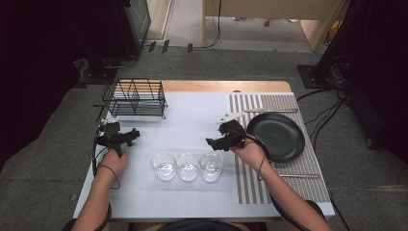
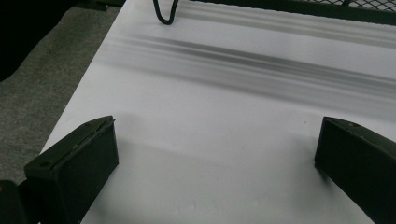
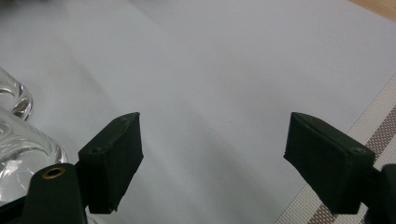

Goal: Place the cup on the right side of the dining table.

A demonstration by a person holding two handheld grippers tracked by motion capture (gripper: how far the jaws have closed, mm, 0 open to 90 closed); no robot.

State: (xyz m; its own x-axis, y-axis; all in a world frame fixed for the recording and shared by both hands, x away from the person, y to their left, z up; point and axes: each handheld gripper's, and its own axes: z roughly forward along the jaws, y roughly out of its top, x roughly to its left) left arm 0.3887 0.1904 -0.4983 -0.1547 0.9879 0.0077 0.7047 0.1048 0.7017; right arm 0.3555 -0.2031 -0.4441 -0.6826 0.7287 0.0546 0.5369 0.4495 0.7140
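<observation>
While both my hands rest low over the white table (image 1: 192, 120), the striped placemat (image 1: 250, 183) covers its right part, and the black wire rack (image 1: 134, 98) stands at the far left; I can't tell what is in its slots. The black plate (image 1: 281, 137) lies flat on the placemat, showing a plain dark face. Three clear glasses (image 1: 188, 166) stand upright in a row at the near middle, just beside each other; I can't tell whether they hold liquid. My right gripper (image 1: 211, 142) hovers between the plate and the rightmost glass (image 1: 211, 166), jaws spread, nothing between them. My left gripper (image 1: 132, 134) sits near the rack, well apart from the glasses, jaws also released over bare table.
</observation>
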